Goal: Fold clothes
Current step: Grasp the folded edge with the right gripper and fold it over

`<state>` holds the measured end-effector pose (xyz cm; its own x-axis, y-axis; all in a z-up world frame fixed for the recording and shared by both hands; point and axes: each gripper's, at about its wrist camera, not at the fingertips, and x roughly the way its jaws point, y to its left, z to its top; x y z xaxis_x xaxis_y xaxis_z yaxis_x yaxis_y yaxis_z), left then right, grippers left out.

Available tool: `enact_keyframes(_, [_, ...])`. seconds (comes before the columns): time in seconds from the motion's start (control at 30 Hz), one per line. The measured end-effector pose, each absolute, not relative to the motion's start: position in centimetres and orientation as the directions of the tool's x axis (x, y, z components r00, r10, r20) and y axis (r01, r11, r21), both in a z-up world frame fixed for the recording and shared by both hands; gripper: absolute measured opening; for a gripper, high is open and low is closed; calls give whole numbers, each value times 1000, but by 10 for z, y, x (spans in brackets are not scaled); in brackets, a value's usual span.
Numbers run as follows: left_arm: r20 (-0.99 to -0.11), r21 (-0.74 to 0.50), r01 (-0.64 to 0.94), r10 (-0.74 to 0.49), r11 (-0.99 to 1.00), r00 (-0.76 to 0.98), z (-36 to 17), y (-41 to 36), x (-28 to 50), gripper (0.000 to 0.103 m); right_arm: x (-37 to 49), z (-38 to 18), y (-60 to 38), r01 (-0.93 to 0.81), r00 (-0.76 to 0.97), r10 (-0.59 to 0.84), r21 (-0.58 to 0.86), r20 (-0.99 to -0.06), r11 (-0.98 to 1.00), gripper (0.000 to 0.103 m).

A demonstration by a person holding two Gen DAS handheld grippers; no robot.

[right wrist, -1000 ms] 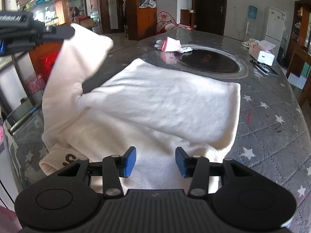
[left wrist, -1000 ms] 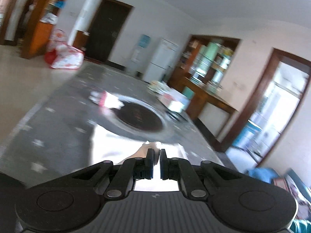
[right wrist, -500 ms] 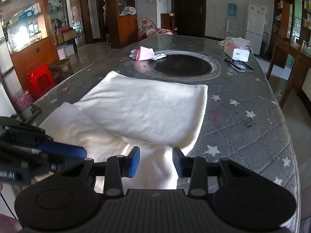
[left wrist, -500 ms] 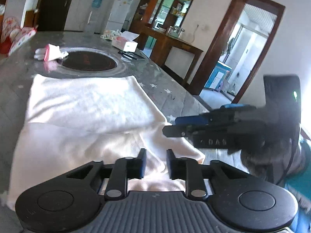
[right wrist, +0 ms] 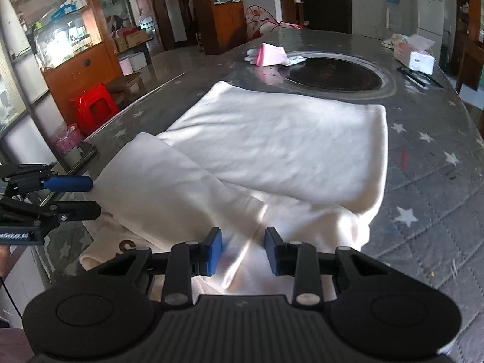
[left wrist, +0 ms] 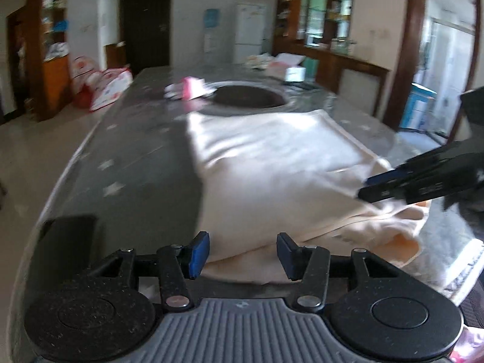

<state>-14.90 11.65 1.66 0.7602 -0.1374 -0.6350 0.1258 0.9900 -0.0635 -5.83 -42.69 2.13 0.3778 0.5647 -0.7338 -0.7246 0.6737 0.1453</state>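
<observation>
- The table (right wrist: 429, 163), grey with a quilted cover dotted with pale stars, fills most of the right wrist view, running from the lower edge up to the far wall.
- The cream garment (right wrist: 272, 145) lies across the middle of both views, one folded layer laid flat over another; its near edge bunches in the lower centre of the right wrist view, and dark lettering shows at the lower left hem.
- A dark round inset (right wrist: 331, 74) sits in the tabletop in the upper centre, just beyond the garment's far edge.
- The right gripper (right wrist: 243, 254) sits low in the centre of its own view, its jaws narrowing with the garment's near fold between them; the blue pads do not press on the cloth. In the left wrist view it enters from the right edge (left wrist: 381, 186) over the garment.
- The left gripper (left wrist: 243, 252) sits low in its own view, jaws widening, the garment's near edge in the gap and untouched. In the right wrist view it comes in at the left edge (right wrist: 87, 195), beside the garment.
- A tissue box (right wrist: 416, 54) stands in the upper right.
- A pink and white cloth (right wrist: 272, 56) lies left of the inset.
</observation>
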Motion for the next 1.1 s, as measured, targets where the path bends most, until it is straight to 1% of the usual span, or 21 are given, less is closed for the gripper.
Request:
enact_keyframes(0.07, [-639,-71,102,-124,992,759,15,124,-153,54,-60,22,-426,-728,373,564,145,-736,670,26])
enact_keyframes(0.23, [-645,-74,74,-105,994,757,8,131,-154,57,-60,22,-430,-719,366,563,158,-741,676,24])
enact_keyframes(0.3, [-641,-77,71,-104,995,760,6,131,-154,57,-60,21,-429,-716,368,563,161,-740,680,21])
enact_keyframes(0.37, [-637,-66,75,-100,995,765,6,129,-155,57,-64,21,-424,-725,384,560,136,-734,675,10])
enact_keyframes(0.43, [-632,-57,81,-99,995,769,5,127,-154,57,-68,23,-420,-735,406,554,101,-727,671,5])
enact_keyframes(0.6, [-623,-29,95,-92,995,777,5,122,-152,56,-80,48,-418,-750,484,550,2,-681,662,4])
enact_keyframes(0.73, [-611,20,112,-76,994,788,5,116,-153,48,-86,79,-423,-747,547,550,-72,-631,661,4])
enact_keyframes(0.8, [-606,44,124,-72,991,792,4,113,-154,41,-87,90,-428,-736,573,542,-96,-615,670,4])
enact_keyframes(0.83, [-606,54,131,-72,990,792,4,111,-153,33,-86,93,-429,-730,583,537,-104,-609,675,4])
enact_keyframes(0.87, [-606,61,135,-70,989,792,4,109,-154,27,-86,95,-431,-725,589,532,-108,-608,680,4])
enact_keyframes(0.9, [-606,69,139,-69,988,793,4,107,-154,23,-84,96,-432,-722,590,527,-108,-612,683,4])
enact_keyframes(0.93, [-605,71,142,-70,987,793,3,106,-155,17,-83,94,-434,-718,590,520,-108,-618,687,4])
enact_keyframes(0.97, [-602,80,140,-65,987,796,4,105,-156,13,-82,90,-435,-713,587,509,-103,-630,693,4])
enact_keyframes(1.03, [-594,102,134,-48,986,803,4,103,-159,9,-78,77,-438,-700,575,489,-86,-656,709,4])
enact_keyframes(1.1, [-593,114,121,-30,986,805,5,104,-161,8,-77,66,-442,-690,560,482,-57,-673,722,4])
